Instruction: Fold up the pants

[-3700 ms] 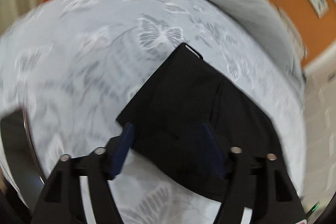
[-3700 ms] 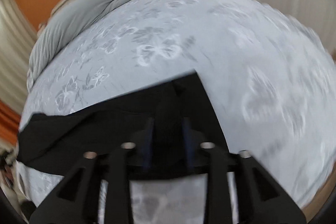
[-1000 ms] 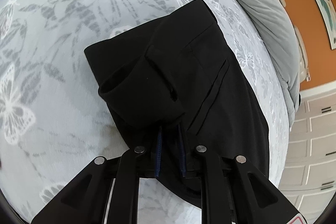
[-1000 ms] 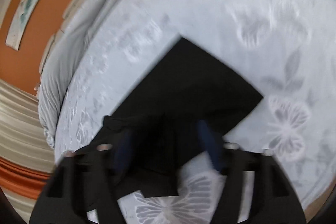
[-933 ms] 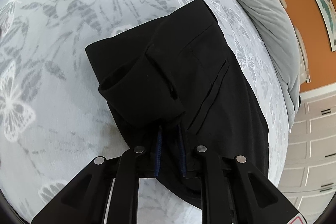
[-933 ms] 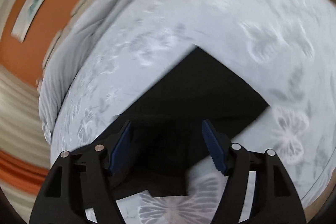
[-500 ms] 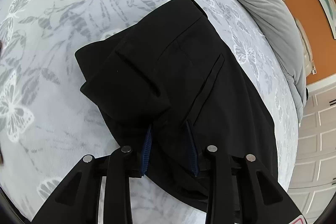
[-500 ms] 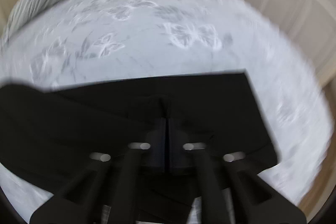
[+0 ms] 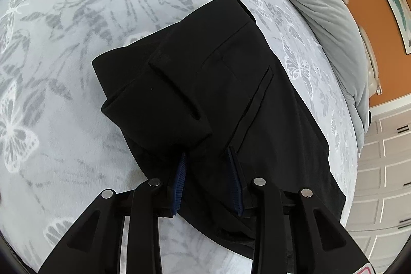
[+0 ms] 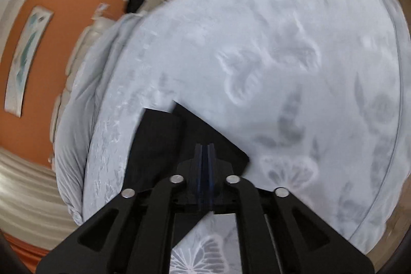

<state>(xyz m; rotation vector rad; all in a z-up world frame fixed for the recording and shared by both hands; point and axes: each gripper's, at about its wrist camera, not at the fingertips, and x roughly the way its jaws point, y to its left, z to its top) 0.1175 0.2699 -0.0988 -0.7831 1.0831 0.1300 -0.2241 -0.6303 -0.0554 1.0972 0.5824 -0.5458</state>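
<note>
Left wrist view: the black pants [image 9: 231, 84] lie folded on the butterfly bedspread [image 9: 64, 48], and the left gripper [image 9: 208, 158] stands spread over their near edge, pinching nothing. Right wrist view, blurred: the right gripper [image 10: 204, 148], over the pants [image 10: 164, 143], shows its pads nearly together and opening, with no cloth visibly between them.
</note>
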